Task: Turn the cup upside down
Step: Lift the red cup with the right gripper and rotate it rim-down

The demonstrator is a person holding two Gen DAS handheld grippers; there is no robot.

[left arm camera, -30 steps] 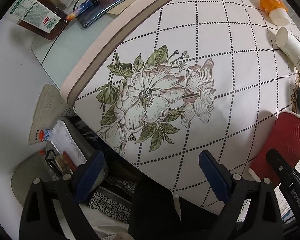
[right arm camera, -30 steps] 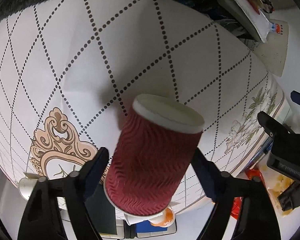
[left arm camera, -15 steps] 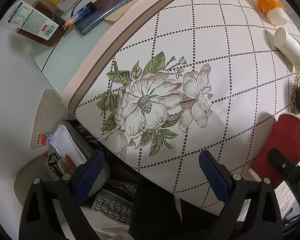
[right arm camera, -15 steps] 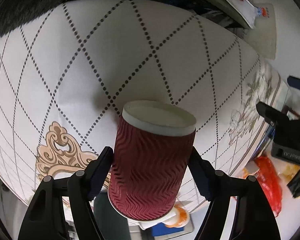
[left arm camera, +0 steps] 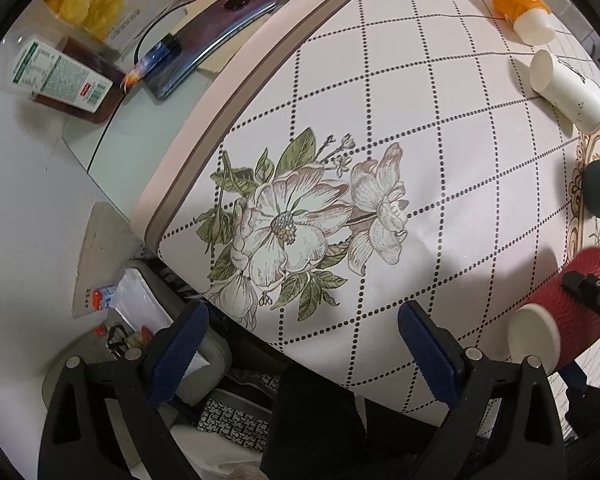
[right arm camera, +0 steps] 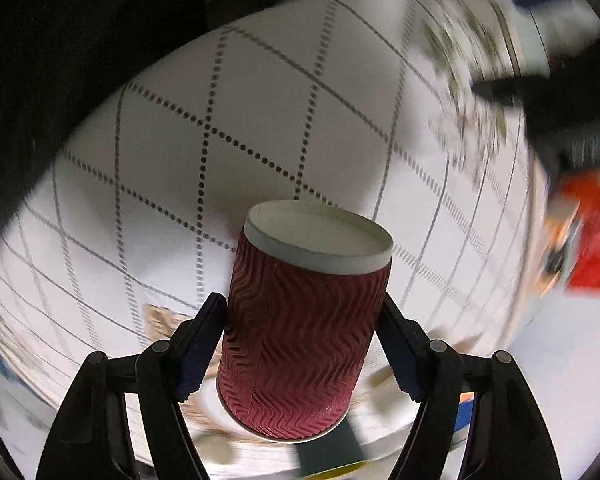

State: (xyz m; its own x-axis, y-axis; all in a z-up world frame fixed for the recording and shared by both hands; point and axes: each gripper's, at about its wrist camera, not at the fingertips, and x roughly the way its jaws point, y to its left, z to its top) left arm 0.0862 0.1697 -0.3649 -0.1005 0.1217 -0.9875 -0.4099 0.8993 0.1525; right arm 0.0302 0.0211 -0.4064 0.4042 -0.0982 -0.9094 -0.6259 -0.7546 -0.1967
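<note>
**Red cup held aloft in the right gripper**

The right gripper has its jaws pressed against both sides of the red cup, gripping it by its ribbed wall. The cup's flat white base faces away from the gripper, toward the surface, and its open rim sits back between the gripper's arms. In the left wrist view the cup hangs in the air over the surface's near edge, tilted almost on its side with the white base turned toward the left gripper. Whether it touches the cloth I cannot tell. The right wrist view is smeared with blur toward its edges.

The left gripper hovers past the surface's corner, jaws wide apart with nothing between them, near the printed flower on the cloth.

Toward the far edge a white cup lies on its side, and beyond it an orange bottle lies down too. Off the surface's side, on a lower ledge, rest a phone and a labelled box.
</note>
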